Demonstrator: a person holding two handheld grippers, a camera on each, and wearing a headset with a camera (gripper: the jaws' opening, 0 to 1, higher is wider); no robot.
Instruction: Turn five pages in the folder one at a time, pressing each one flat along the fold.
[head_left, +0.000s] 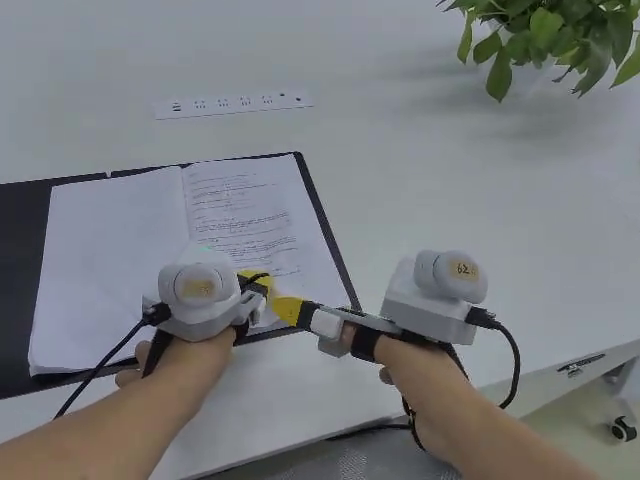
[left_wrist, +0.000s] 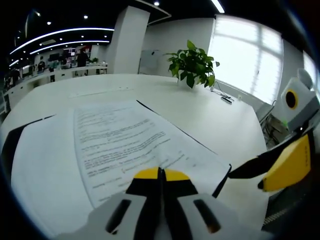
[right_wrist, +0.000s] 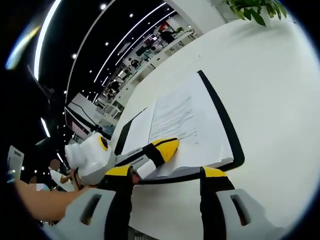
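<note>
"Where's the printed page from the jaws?"

"In the open folder, centre-left. The left gripper, jaws pressed together, rests on its lower part. The right gripper, jaws spread, is nearest its free lower-right corner."

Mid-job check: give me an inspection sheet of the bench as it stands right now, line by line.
Surface: white table, smooth.
Job's things: black folder lying open; blank white page on the left, printed white page on the right.
Clutter: white power strip beyond the folder.
Grippers: left gripper jaws shut, tips on the printed page near its lower edge; right gripper jaws open, by the folder's near right corner.
Cables: black cables trail from both grippers.
Surroundings: green leafy plant far right; open office with ceiling lights.
</note>
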